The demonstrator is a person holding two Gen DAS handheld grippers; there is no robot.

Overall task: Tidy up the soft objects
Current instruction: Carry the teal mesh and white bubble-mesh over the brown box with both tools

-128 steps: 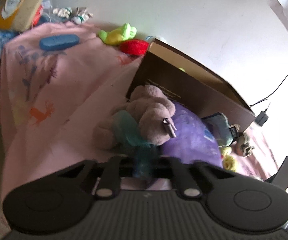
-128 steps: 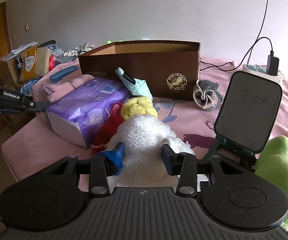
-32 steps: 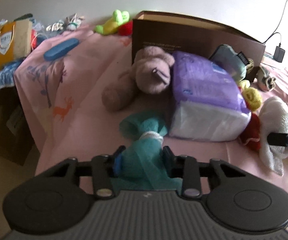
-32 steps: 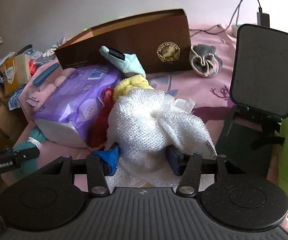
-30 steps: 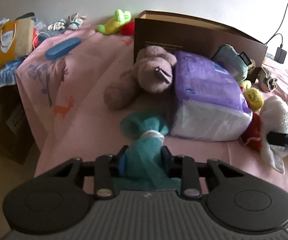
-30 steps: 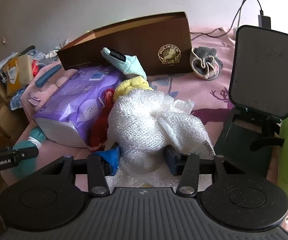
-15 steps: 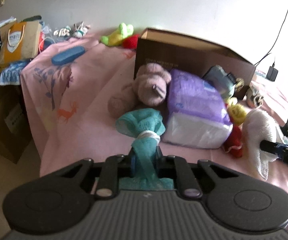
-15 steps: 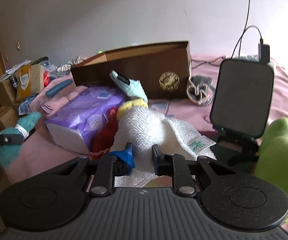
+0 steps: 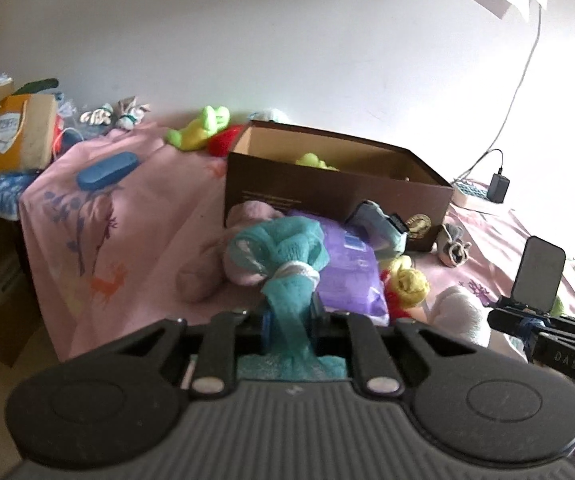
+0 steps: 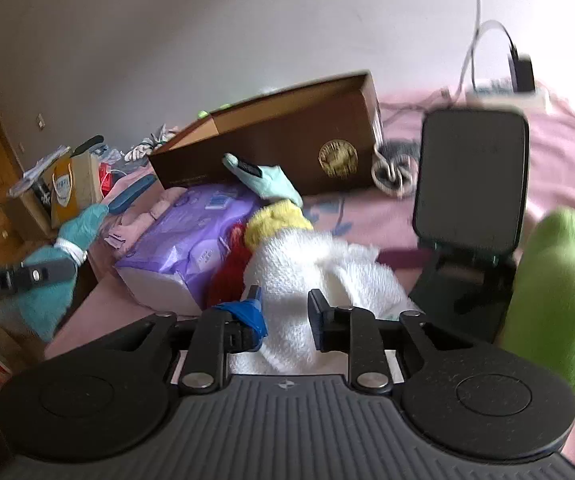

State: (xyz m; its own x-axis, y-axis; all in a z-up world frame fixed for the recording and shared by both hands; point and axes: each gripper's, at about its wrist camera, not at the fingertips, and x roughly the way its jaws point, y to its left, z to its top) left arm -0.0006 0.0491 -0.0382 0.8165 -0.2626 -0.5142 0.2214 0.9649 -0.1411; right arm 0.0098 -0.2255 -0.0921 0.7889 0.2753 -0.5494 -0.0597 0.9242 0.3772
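The left gripper (image 9: 290, 330) has its fingers closed tight on the tail of a teal mesh bath pouf (image 9: 283, 248), which hangs clear above the bed. The right gripper (image 10: 283, 314) has just been closing, and its fingers now pinch a fold of the white towel (image 10: 319, 264); the rest of the towel lies on the pink bedsheet (image 9: 135, 216).

Just beyond them is a heap of soft things: a purple pack of tissues (image 10: 191, 236), a pink plush toy (image 9: 207, 272), a yellow pouf (image 10: 275, 220), something red (image 10: 229, 270) and a pale blue sock (image 10: 267, 178) that leans on the brown cardboard box (image 9: 327, 188). The box stands open, and inside I can see only one yellow-green item (image 9: 311, 159).

In my judgement the task is in its early part. Two things are picked up and not yet placed, and most of the heap, with the green plush toys (image 9: 197, 132) behind the box, waits on the bed.
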